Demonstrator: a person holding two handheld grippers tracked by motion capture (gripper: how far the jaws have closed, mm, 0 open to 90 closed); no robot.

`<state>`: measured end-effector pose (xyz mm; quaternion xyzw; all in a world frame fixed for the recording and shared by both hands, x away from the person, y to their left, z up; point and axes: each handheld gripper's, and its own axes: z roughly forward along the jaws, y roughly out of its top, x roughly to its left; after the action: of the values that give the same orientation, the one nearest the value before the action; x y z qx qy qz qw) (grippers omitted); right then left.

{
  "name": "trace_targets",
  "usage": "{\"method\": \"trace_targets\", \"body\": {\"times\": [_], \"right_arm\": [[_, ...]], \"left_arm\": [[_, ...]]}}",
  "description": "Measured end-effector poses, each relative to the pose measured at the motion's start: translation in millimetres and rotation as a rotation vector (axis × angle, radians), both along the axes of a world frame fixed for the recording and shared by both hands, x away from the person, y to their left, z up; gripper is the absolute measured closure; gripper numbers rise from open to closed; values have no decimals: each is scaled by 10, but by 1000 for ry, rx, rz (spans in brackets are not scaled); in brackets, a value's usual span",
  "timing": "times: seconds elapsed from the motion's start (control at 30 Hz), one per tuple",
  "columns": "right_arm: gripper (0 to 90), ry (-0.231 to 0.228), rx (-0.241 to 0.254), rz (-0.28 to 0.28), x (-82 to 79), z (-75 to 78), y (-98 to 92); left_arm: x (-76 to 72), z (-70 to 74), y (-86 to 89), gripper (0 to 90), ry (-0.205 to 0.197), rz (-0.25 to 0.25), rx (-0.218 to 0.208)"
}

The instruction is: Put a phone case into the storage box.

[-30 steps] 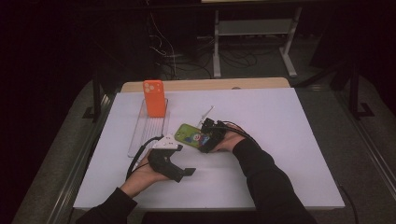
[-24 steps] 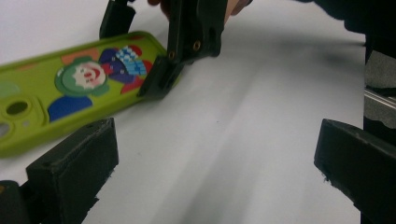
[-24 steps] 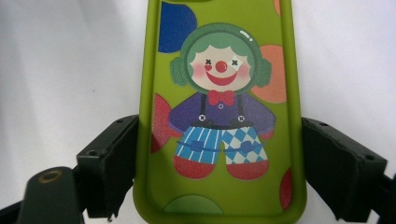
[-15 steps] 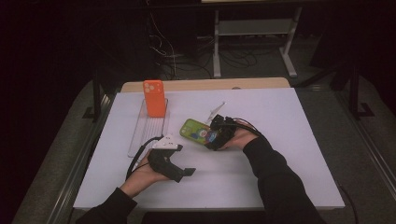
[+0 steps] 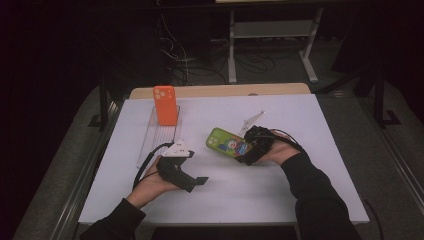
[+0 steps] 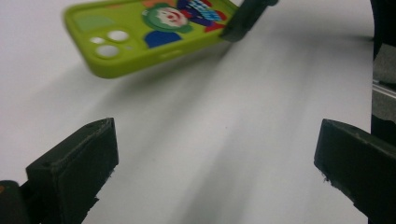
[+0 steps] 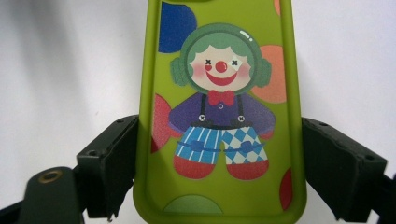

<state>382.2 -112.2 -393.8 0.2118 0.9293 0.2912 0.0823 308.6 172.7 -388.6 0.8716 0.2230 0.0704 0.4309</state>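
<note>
The right gripper point(image 7: 219, 182) clamps the green phone case point(image 7: 219, 116) across its long edges near the bottom end, holding it right of centre in the high view, lifted off the white table point(image 5: 300, 200). It looks light and slightly flexible, probably a little slick; the rim is the sensible hold. The left gripper point(image 6: 215, 172) rests agape, lower left, clasping nothing.

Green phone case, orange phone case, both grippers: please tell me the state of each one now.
Green phone case: gripped by its long sides, lifted off the table, clown print up.
Orange phone case: standing upright on the clear tray, untouched.
Right gripper: shut on the green phone case.
Left gripper: open, nothing between its jaws, low over the table.
</note>
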Motion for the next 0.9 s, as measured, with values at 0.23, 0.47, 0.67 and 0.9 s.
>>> {"method": "trace_targets", "body": {"times": [0.23,0.47,0.67,0.9], "right_arm": [[152,-6,-10,59,-120,83,-128],[151,-8,-34,107,-264,119,-199],[151,24,-52,148,-342,55,-202],[151,58,-45,225,-426,37,-116]], "left_arm": [[127,147,-27,0,-24,-32,24],[270,226,-118,0,-13,-101,41],[348,268,-248,0,0,-185,51],[288,198,-388,0,-4,-283,102]]}}
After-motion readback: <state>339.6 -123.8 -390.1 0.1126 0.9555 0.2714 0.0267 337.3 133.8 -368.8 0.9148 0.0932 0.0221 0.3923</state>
